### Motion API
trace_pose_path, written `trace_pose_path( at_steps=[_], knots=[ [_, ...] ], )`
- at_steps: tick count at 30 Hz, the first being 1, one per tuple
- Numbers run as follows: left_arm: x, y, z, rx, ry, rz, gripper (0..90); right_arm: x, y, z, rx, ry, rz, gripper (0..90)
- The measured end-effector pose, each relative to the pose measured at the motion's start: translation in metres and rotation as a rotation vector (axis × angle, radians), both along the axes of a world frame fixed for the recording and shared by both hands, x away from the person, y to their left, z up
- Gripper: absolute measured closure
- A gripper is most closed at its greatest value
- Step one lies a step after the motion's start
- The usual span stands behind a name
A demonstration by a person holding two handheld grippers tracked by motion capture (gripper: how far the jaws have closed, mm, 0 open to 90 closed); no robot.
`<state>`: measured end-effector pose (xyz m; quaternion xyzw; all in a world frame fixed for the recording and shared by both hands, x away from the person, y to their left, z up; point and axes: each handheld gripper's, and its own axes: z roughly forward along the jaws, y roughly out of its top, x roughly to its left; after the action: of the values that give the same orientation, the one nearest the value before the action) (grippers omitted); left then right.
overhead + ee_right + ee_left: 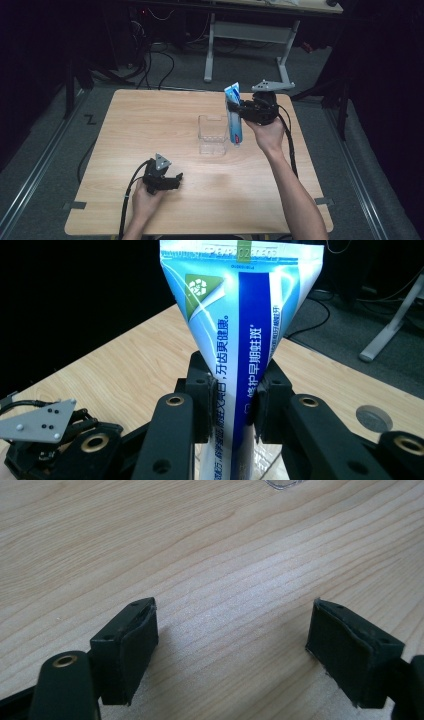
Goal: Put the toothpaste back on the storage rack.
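Right hand-held gripper point(239, 108) clamps toothpaste tube point(234, 120) upright beside clear organizer point(212, 134); center cap over compartment first; left hand-held gripper point(172, 181) released.

the tube's point(240, 335) lower end drops out of the right gripper view below the jaws; small print blurred. ahead of the left gripper point(232, 652), the clear box point(285, 484) is cut off.
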<state>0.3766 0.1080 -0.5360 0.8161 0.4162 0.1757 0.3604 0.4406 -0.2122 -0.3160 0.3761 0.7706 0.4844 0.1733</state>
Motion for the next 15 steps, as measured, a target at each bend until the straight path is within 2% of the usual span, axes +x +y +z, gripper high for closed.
trace_pose_path(
  at_steps=[4, 10, 12, 15],
  knots=[
    [0.0, 0.0, 0.0, 0.0, 0.0, 0.001, 20.5, 0.004, 0.006, 0.001, 0.011, -0.009, 0.002, 73.1],
    [0.0, 0.0, 0.0, 0.0, -0.001, 0.002, 20.7, 0.012, 0.014, 0.004, 0.002, -0.015, 0.002, 73.0],
    [0.0, 0.0, 0.0, 0.0, 0.0, 0.001, 20.7, 0.015, 0.019, 0.005, 0.015, -0.028, 0.005, 73.0],
    [0.0, 0.0, 0.0, 0.0, -0.001, 0.002, 20.7, 0.02, 0.026, 0.004, 0.029, -0.02, 0.01, 73.0]
  ],
)
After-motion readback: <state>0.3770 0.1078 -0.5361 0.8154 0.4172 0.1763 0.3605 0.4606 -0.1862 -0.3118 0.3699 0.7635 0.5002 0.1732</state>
